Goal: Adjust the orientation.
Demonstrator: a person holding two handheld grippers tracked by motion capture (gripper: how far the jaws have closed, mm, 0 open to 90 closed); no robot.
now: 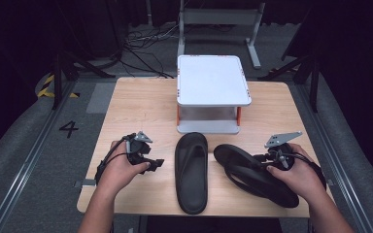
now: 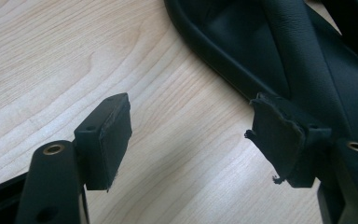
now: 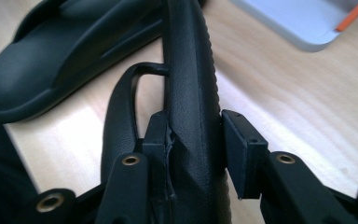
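- Nearest the person, two forearms are coming in over the front edge of the wooden table (image 1: pixel 126 104), each hand carrying a gripper.
- The right gripper (image 1: pixel 263 161) is sitting at the right side of the table, and its jaws are clenching the right flip-flop (image 1: pixel 257 175) edge-on; in the right gripper view the pads are pressing on both faces of the black sole (image 3: pixel 191 116), with the strap (image 3: pixel 121 107) looping out to one side of it.
- That flip-flop is lying tilted in the grasp, its toe end pointing toward the table's middle, its heel end under the right hand (image 1: pixel 296 174).
- The left gripper (image 1: pixel 156 163) is resting near the table's left front, its jaws standing released with nothing between them; in the left gripper view bare wood is showing between the two pads (image 2: pixel 107 140).
- Just beside that gripper, the left flip-flop (image 1: pixel 191 172) is lying flat and lengthwise at the centre of the table, sole down, strap up; its rim (image 2: pixel 223 65) is passing close by the far jaw, apart from it.
- The two flip-flops are lying near each other, the held one angling toward the flat one.
- Farther back, a white two-level stand (image 1: pixel 212 80) with orange posts is standing at the far middle of the table, just beyond the flat flip-flop's toe.
- Beyond the table, cables (image 1: pixel 145 43) are trailing over the dark floor.
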